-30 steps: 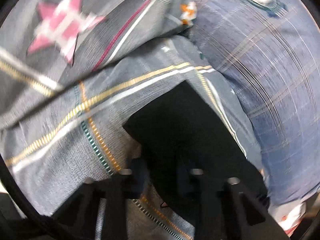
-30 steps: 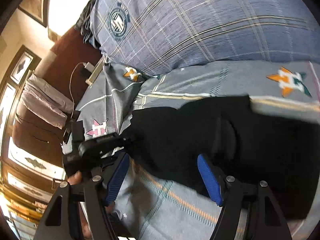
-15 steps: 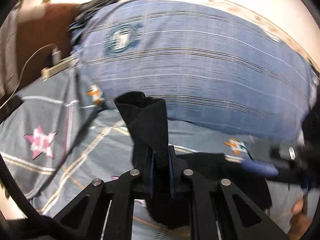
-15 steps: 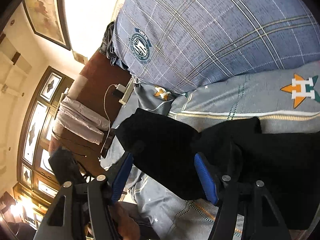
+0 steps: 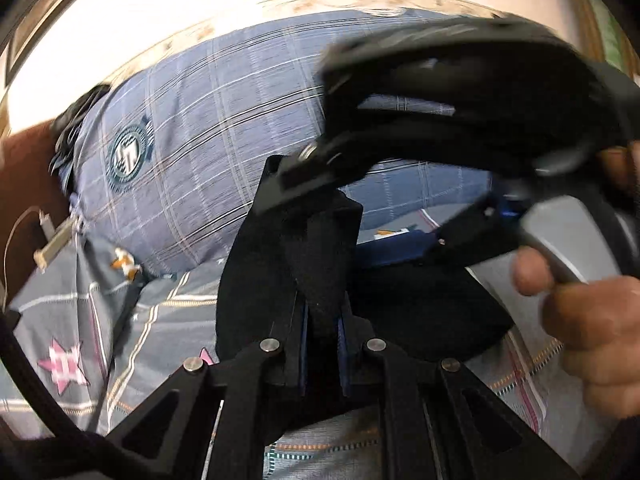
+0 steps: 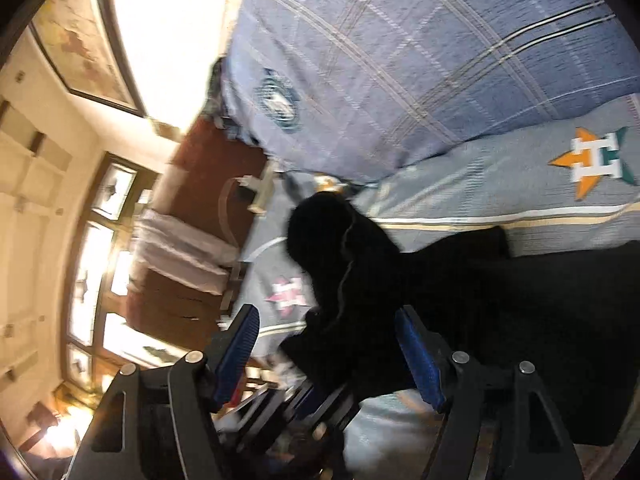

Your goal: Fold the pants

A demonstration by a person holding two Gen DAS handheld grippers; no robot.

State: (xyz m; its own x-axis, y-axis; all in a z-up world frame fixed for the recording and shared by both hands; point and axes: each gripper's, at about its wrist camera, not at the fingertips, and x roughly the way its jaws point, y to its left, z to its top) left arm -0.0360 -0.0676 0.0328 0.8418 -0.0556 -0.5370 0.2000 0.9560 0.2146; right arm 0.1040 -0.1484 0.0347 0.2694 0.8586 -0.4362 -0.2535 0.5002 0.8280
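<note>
While the left gripper pinches black pants — the right gripper gapes.

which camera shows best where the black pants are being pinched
The left wrist view: the left hand-held gripper is shut on the black pants, centre frame. The right wrist view shows the pants lying on the bed, the pinch mostly hidden.

The grey bedsheet carries printed stars with a block letter "H" set in the middle. One at the right in the right wrist view is orange and green with a white H; a pink one lies nearer, just left of the black cloth, its letter blurred. The blue plaid pillow at the far side bears a round teal crest; its ring lettering is too small and blurred to read.
</note>
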